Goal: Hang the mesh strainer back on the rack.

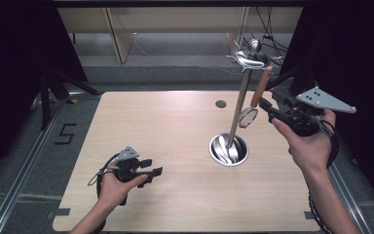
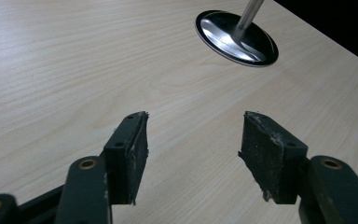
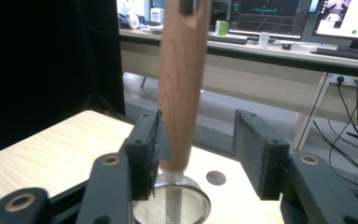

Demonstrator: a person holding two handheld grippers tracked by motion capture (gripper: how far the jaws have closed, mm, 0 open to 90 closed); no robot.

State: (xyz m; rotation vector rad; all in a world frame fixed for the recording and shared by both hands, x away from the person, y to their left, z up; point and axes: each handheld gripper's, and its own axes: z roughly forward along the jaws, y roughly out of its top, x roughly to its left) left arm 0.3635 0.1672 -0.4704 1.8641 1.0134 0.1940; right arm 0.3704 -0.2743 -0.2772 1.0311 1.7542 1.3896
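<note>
- Pale wood-grain table [image 1: 165,126] stands between dark curtains; beyond it are a grey floor, desks and monitors.
- On the table stands a metal rack [image 1: 237,114] with a round base and hooks on top.
- A small strainer [image 1: 254,100] with a wooden handle hangs from one hook, so the hanging looks done.
- The right gripper [image 3: 198,144] is spread around the handle, one jaw touching it, not clamped; backing away seems left.
- The left gripper [image 2: 193,154] hovers low over the table, spread and empty.

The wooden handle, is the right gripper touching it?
Touching, lightly. In the right gripper view, the handle rests against one pad of the open right gripper; the other pad stands clear.
</note>
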